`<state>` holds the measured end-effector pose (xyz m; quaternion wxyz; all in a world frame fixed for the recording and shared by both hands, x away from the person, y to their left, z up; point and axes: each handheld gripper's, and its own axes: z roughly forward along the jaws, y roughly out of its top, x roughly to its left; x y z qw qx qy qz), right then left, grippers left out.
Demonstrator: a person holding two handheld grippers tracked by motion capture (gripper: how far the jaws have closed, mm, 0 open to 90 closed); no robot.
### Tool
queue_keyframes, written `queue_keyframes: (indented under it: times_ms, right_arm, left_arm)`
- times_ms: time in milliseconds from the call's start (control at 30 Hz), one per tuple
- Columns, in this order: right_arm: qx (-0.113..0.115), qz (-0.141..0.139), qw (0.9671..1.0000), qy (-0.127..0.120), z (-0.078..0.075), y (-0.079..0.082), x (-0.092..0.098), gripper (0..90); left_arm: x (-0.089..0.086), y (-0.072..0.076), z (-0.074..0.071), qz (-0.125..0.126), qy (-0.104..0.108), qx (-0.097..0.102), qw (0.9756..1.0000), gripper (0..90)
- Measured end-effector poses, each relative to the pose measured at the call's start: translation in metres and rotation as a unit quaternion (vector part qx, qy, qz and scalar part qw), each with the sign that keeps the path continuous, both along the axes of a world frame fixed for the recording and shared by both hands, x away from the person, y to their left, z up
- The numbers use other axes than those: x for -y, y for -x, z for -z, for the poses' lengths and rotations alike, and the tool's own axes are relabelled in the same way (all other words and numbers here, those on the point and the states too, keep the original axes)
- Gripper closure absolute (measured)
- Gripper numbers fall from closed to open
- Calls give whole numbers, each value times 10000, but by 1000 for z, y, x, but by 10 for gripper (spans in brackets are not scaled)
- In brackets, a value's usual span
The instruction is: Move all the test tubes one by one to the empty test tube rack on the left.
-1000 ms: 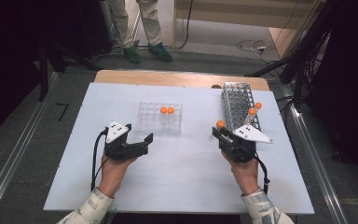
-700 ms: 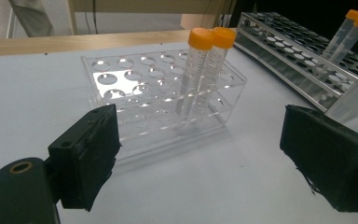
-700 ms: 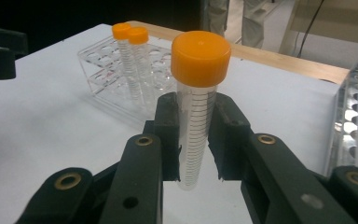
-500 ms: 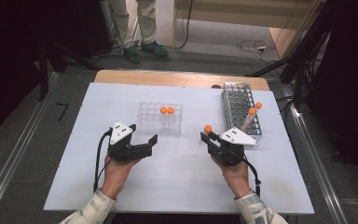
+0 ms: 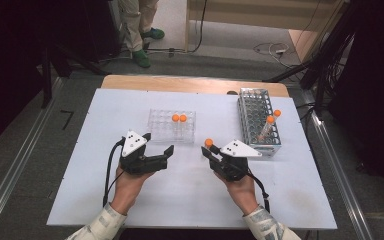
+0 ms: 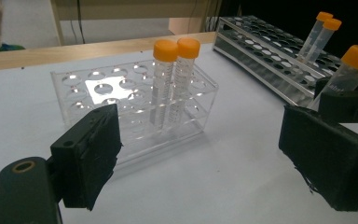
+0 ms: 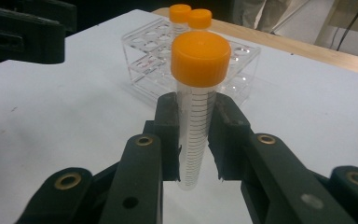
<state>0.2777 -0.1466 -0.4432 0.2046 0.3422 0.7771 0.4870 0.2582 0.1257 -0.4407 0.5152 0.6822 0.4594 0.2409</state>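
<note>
The left gripper (image 5: pixel 161 153) is resting low over the white table (image 5: pixel 80 190), its jaws standing wide apart with nothing between them. Just beyond it, the clear rack (image 5: pixel 171 126) is holding two orange-capped tubes (image 5: pixel 178 119) upright, side by side. The right gripper (image 5: pixel 209 153) is clamping a capped tube (image 7: pixel 196 116) upright between its pads, near the clear rack. Farther right, the metal rack (image 5: pixel 258 120) is carrying two leaning tubes (image 5: pixel 270 122).
</note>
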Motion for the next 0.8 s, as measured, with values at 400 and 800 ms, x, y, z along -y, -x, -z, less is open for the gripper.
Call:
queue_keyframes:
  times_ms: [400, 800]
  right_arm:
    - [-22, -228, 9997, 101, 4, 4, -18, 720]
    - [-70, -391, 9990, 220, 10, 5, -31, 720]
  left_arm:
    - [14, 0, 0, 272, -25, -15, 9996, 150]
    - [29, 7, -7, 868, 108, 303, 9957, 361]
